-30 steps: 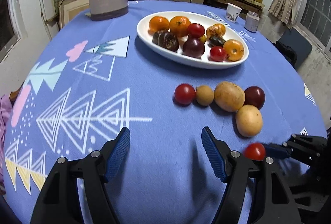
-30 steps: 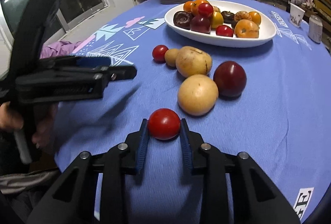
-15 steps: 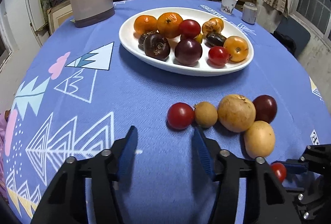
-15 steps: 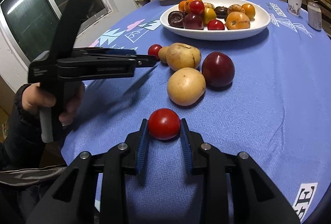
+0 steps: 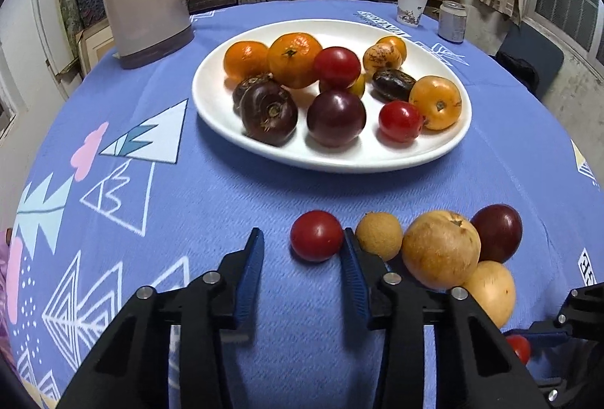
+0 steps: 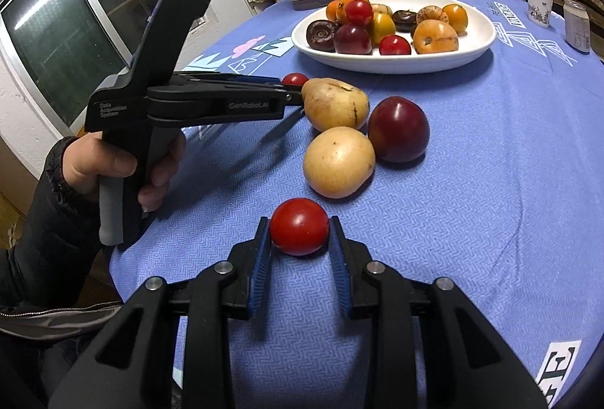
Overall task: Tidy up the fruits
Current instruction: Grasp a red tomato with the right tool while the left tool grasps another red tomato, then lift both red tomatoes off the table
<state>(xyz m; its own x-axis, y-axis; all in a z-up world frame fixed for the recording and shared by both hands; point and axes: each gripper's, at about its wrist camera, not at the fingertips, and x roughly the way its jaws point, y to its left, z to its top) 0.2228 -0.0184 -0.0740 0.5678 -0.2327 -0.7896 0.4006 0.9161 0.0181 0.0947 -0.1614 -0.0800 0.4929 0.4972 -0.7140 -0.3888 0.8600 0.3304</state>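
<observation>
The right claw (image 6: 300,237) grips a smooth, glossy red tomato (image 6: 299,226) on the counter (image 6: 472,182). The left claw (image 5: 302,256) gapes beside another round red tomato (image 5: 316,235).

My right gripper (image 6: 300,243) brackets a red tomato (image 6: 299,226) on the blue tabletop (image 6: 472,182) (pads close alongside, contact unclear); my left gripper (image 6: 298,93) reaches toward the far tomato (image 6: 294,79).

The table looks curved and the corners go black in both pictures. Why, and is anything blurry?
Left wrist view: fisheye bends the blue table and darkens corners; the white plate is slightly motion-smeared. Right wrist view: same bending, sharp; a window reflects strip lights, and the red tomato shows small glare.
</observation>
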